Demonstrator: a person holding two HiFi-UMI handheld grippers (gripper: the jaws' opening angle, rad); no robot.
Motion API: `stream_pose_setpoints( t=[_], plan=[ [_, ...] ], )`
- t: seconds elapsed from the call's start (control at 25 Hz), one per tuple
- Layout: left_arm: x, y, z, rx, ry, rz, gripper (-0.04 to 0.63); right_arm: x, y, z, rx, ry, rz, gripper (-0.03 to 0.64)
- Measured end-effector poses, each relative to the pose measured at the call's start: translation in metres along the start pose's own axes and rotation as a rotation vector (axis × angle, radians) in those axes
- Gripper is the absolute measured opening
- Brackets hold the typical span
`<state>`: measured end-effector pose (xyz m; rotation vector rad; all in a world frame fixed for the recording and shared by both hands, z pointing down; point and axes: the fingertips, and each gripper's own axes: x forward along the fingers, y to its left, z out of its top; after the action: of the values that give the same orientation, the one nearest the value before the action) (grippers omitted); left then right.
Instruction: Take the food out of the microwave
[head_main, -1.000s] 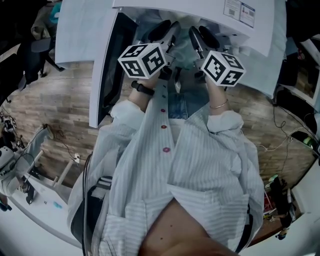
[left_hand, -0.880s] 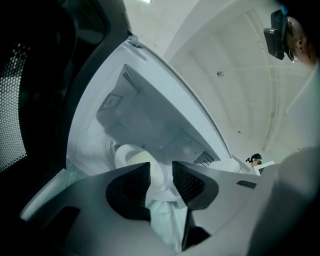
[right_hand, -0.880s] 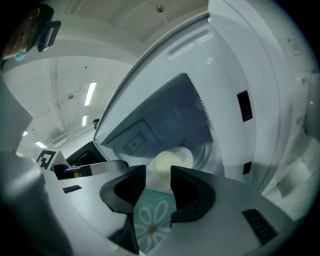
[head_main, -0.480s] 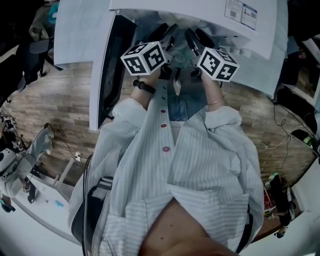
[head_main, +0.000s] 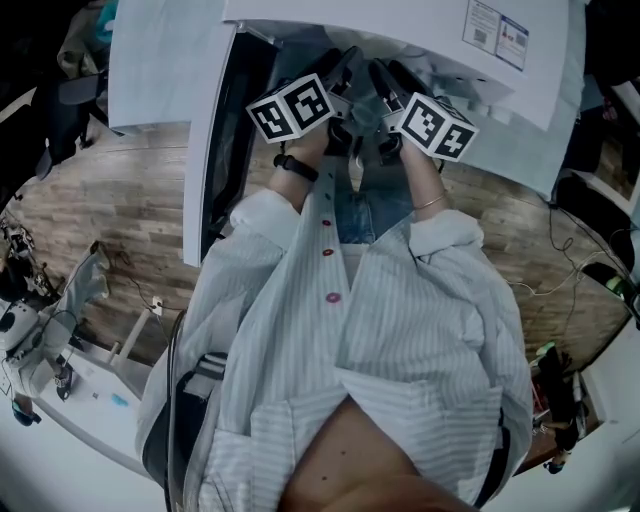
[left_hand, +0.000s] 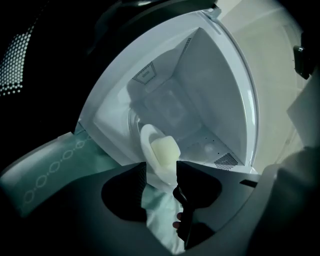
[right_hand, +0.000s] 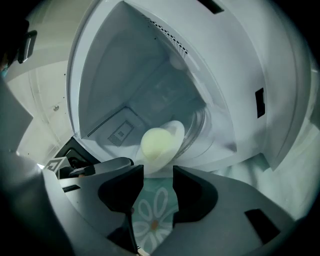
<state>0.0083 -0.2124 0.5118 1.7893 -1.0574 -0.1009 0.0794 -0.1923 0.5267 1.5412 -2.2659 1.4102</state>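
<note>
Inside open microwave (left_hand: 215, 85): food (left_hand: 165, 152) on white plate (left_hand: 148, 145), at 12 o'clock just beyond both tools. Wide, just opened further, nothing gripped: left tool (left_hand: 160, 175), right tool (right_hand: 157, 175). Probably light, stiff, slick, breakable: take opposite plate rims, keep level.

A wood-plank floor (head_main: 100, 210) was seen in the head view, with a dark office chair (head_main: 80, 95) at the upper left and a white workbench (head_main: 95, 405) strewn with small items at the lower left. A pale striped shirt (head_main: 420, 330) with dark red buttons (head_main: 332, 297) was worn by the person. A teal cloth (right_hand: 152, 215) printed with white flowers was seen spread out in the right gripper view.
</note>
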Motion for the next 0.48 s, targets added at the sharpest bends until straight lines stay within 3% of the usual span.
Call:
stream_pose_setpoints(
  t=[0.48],
  plan=[
    [0.01, 0.012, 0.003, -0.15, -0.009, 0.003, 0.201, 0.013, 0.0, -0.002, 0.114, 0.005, 0.016, 0.181]
  ],
)
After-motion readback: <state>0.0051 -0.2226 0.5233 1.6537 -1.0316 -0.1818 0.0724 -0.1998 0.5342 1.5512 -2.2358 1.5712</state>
